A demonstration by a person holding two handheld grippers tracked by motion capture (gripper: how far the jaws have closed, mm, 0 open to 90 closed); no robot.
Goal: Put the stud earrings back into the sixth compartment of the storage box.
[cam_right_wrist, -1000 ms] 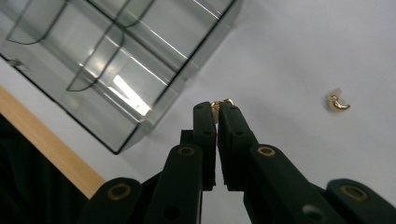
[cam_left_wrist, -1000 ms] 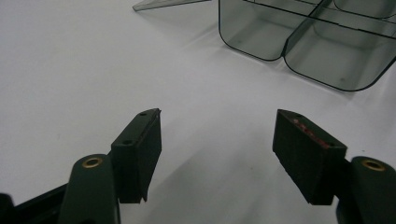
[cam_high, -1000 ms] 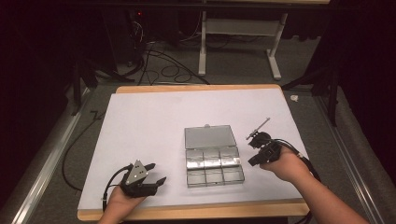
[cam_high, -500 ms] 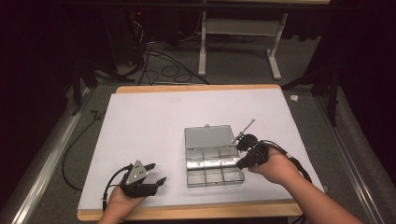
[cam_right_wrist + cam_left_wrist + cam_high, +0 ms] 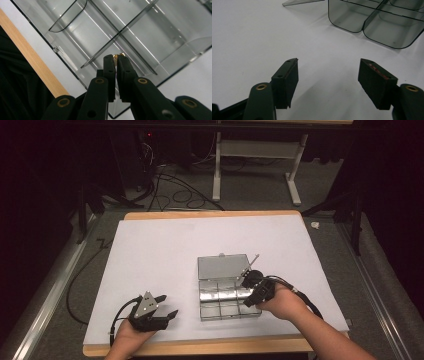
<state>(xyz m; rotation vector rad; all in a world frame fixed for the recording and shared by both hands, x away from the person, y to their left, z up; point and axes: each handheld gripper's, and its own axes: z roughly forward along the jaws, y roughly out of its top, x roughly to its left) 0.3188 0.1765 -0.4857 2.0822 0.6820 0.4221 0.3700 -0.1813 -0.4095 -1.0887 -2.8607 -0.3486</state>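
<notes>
Wooden table, white sheet over it; clear compartment box open on sheet

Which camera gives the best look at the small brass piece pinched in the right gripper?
The right gripper view: the brass piece peeks out at the tips of the shut jaws, above the clear organizer box. In the high view it is too small to make out.

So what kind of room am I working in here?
Probably a lab or recording workstation, not a home: a wooden table covered with white sheet, loose cables on grey carpet, a metal equipment stand, dark surroundings.
</notes>
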